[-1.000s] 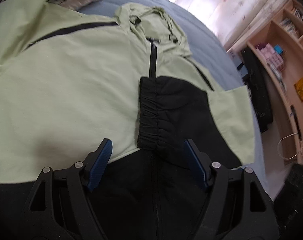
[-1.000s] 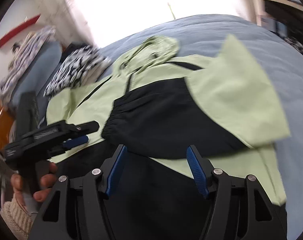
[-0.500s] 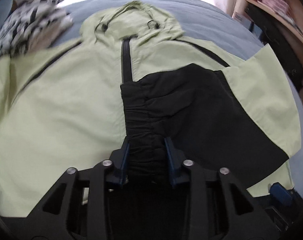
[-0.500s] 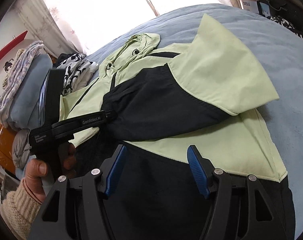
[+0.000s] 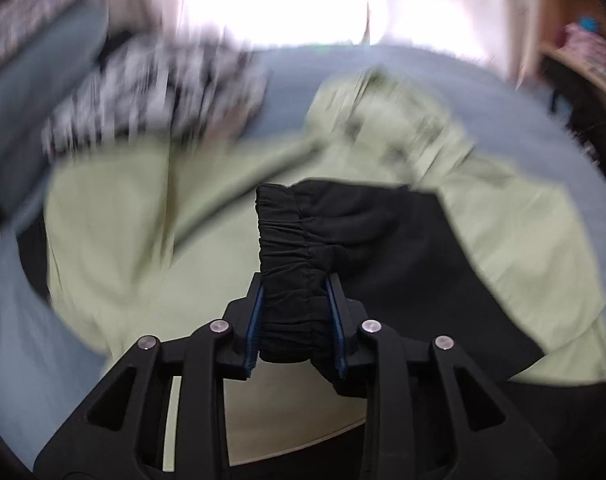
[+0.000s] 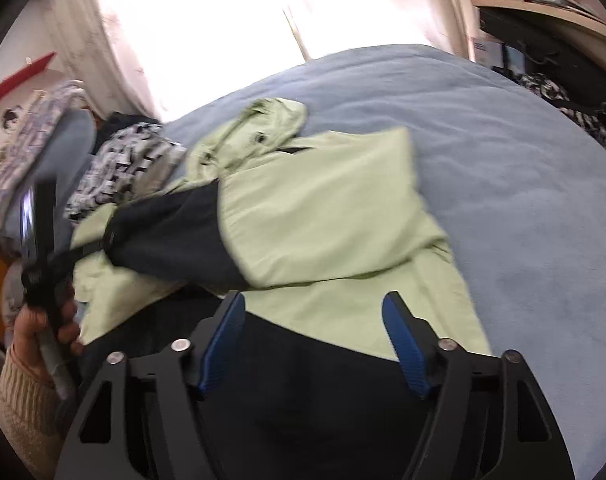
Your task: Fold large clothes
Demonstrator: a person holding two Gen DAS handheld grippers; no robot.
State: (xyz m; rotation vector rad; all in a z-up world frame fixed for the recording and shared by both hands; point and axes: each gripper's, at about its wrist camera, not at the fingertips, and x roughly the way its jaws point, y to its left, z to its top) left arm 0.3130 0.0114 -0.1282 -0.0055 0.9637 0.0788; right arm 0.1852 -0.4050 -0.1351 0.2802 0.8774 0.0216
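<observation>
A light green and black hooded jacket (image 5: pixel 135 248) lies spread on a blue bed; it also shows in the right wrist view (image 6: pixel 327 216). My left gripper (image 5: pixel 295 320) is shut on the black elastic cuff (image 5: pixel 291 240) of one sleeve and holds it raised above the jacket's front. In the right wrist view that sleeve (image 6: pixel 171 240) stretches left to the left gripper (image 6: pixel 83 248). My right gripper (image 6: pixel 315 340) is open and empty above the jacket's black lower part (image 6: pixel 311 400).
A black and white patterned garment (image 6: pixel 127 164) lies at the jacket's far left. Folded bedding (image 6: pixel 43 132) is stacked beyond it. The blue bed cover (image 6: pixel 523 184) lies bare to the right. Wooden shelves (image 6: pixel 551 8) stand at the right.
My left gripper closed on the black sleeve cuff, then lifted it and carried it left across the jacket. My right gripper stayed open over the black hem.
</observation>
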